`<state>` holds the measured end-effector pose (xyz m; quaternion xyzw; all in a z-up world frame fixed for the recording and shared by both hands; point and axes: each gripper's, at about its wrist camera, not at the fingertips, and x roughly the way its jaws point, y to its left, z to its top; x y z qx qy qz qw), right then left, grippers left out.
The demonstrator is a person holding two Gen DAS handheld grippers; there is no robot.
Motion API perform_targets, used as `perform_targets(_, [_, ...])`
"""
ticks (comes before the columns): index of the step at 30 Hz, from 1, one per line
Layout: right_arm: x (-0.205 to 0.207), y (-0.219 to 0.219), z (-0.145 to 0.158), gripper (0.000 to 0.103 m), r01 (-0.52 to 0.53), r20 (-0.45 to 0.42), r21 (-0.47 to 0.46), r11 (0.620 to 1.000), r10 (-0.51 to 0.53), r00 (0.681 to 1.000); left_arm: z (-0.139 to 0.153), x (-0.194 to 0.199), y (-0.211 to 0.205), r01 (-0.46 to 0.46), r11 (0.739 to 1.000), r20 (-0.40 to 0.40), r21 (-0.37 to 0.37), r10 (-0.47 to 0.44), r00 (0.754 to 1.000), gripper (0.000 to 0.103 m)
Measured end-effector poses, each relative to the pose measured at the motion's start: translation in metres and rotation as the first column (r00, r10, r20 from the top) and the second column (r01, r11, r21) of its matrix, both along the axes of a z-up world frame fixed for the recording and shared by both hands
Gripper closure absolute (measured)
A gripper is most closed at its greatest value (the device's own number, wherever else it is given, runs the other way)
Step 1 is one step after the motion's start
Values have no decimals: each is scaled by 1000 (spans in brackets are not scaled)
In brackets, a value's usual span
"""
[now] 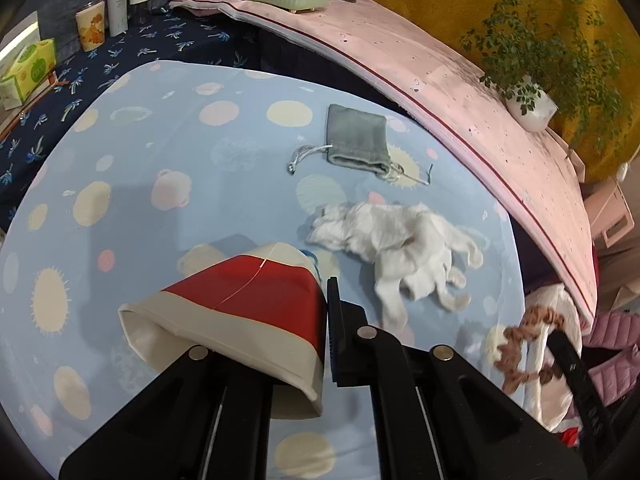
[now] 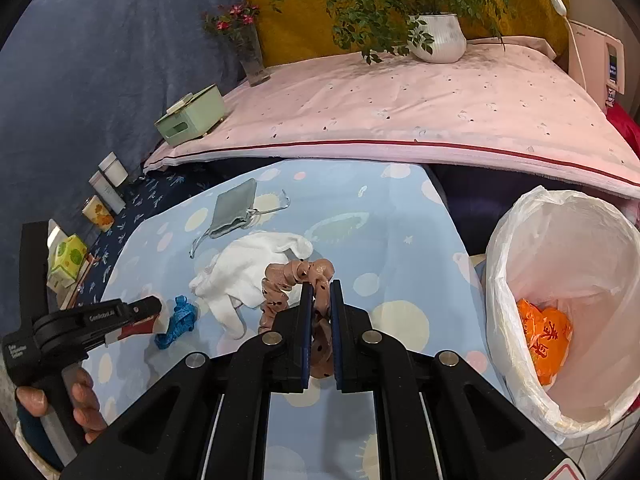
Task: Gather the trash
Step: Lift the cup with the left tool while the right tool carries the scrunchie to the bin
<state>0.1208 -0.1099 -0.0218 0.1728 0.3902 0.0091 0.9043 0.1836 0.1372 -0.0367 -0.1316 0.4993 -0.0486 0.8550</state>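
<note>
The left hand-held gripper (image 1: pixel 264 320) is clamped on a red-and-white paper cup (image 1: pixel 240 316); the cup is squashed between the fingers and lies on its side, its open mouth turned back toward the camera, just above the table (image 1: pixel 160 184) with its light blue spotted cloth. The right hand-held gripper (image 2: pixel 321 308) is clamped on a tan dotted scrunchie (image 2: pixel 296 280); one part of the loop is pinched between the blue pads (image 2: pixel 307 320), the rest curls out ahead of the fingertips over the cloth. Just beyond the scrunchie, a pair of white gloves (image 2: pixel 244 268) lies crumpled on the table. A blue ribbon (image 2: pixel 180 320) lies beside the gloves, close to the left gripper's tip as seen from the right wrist view. Farther back on the cloth, a grey drawstring pouch (image 1: pixel 358 140) lies flat, cords trailing on both sides. To the right of the table stands a bin (image 2: pixel 560 300) lined with a white bag; an orange wrapper (image 2: pixel 544 332) lies inside it. Behind the table, a raised surface under a pink cloth (image 2: pixel 400 100) carries a green box (image 2: pixel 192 116), a glass vase (image 2: pixel 252 60) with red flowers and a white potted plant (image 2: pixel 436 36). At the left, on a dark blue patterned cloth, stand a tissue box (image 1: pixel 30 68) and several containers (image 1: pixel 116 8).
</note>
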Motion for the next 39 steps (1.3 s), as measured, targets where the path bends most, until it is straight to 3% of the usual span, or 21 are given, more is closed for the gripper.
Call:
perform_targets(10, [-3,17,-7,95,-26,-13,14,1000,26,1000,3,-48,31,67,997,33,-43,-65,997,98])
perform_targets(18, [-8,32,2,95,-54,9,11,998,54,999,28,-66,21,120,991,87,-58,-114,990,98])
perform_targets(30, [-35,2,28,95,-8,58,4,1000,8,998,57,-81,-61,290,955,143,-57,-280,949,98])
perform_targets(34, [-48,-24,33,95,44,72,-4,999,-43,996,64,-84,-98,362,930,156,-65,-349,924,98])
perform_targets(39, [-64,-69,35,95,142,81,-3,990,-141,987,71,-86,-152,470,879,170,-80,-452,875,98])
